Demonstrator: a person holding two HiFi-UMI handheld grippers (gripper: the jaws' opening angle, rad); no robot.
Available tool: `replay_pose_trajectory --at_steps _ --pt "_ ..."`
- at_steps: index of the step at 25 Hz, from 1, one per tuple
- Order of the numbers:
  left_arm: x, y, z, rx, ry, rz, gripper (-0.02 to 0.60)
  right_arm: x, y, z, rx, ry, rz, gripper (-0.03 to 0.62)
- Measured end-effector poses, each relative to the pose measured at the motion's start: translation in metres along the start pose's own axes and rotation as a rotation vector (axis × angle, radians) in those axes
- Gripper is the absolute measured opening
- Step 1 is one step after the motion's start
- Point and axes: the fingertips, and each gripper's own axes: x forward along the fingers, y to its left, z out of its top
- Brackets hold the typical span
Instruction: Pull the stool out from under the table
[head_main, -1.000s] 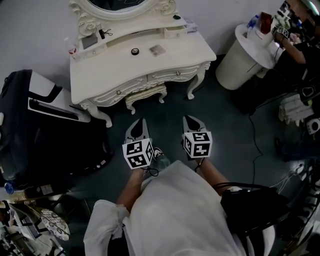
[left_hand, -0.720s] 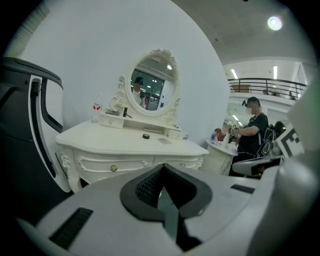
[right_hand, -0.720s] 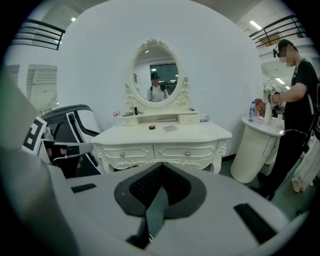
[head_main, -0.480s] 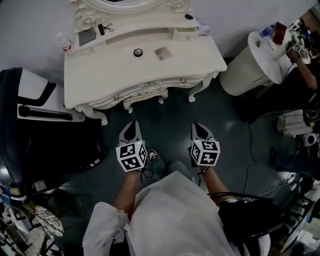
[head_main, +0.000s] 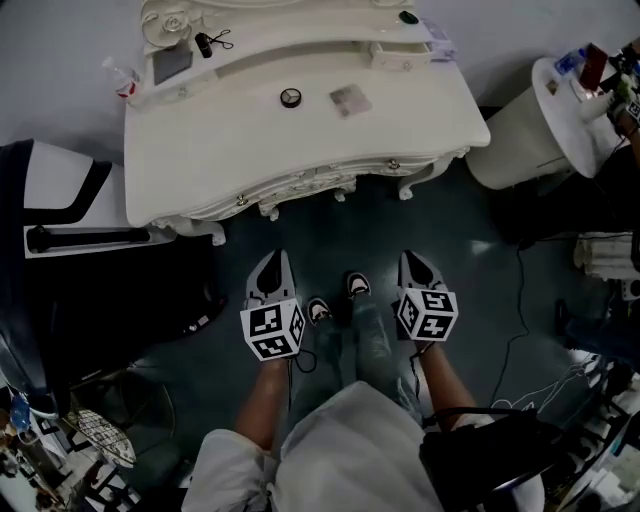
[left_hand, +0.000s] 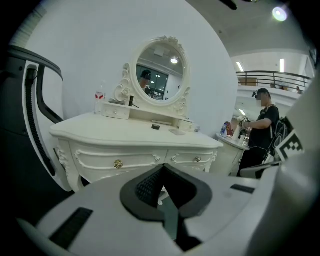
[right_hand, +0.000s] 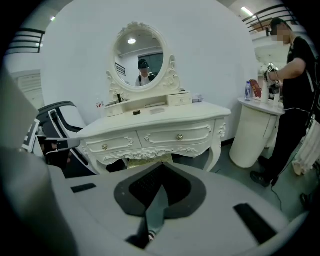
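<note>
The person has stepped closer. The dressing table (head_main: 220, 150) now fills more of the head view, and the stool (right_hand: 148, 161) stays tucked under its middle, with only its feet showing from above. The left hand-held gripper (head_main: 273, 262) and the right hand-held gripper (head_main: 411, 262) have come lower and nearer to the table front, both with jaws pressed together and empty. The pull is not yet begun, and I think the jaws must open first.

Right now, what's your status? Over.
Left gripper shut, empty; right gripper shut, empty. Stool tucked under table, untouched. Nothing seen blocking it.
</note>
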Motion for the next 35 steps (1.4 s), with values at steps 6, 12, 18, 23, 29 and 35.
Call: replay_pose_trajectory --at_steps 6,12,18,23,29,35 --pt "0.045 0.02 -0.047 -0.055 0.044 0.045 0.009 0.061 -0.003 -0.019 -0.012 0.008 0.033 0.0" --pt "0.084 0.042 -0.103 -0.071 0.077 0.092 0.009 0.125 -0.004 -0.071 -0.005 0.049 0.074 0.0" --pt "0.126 0.065 -0.175 -0.067 0.109 0.102 0.009 0.193 0.003 -0.127 0.031 0.07 0.14 0.0" --pt "0.151 0.078 -0.235 -0.065 0.11 0.118 0.009 0.233 0.005 -0.187 0.062 0.103 0.173 -0.002" --pt "0.183 0.088 -0.283 -0.052 0.127 0.131 0.009 0.283 -0.002 -0.217 -0.055 0.137 0.154 0.0" --pt "0.192 0.092 -0.305 -0.023 0.166 0.127 0.009 0.334 0.0 -0.216 -0.146 0.088 0.142 0.003"
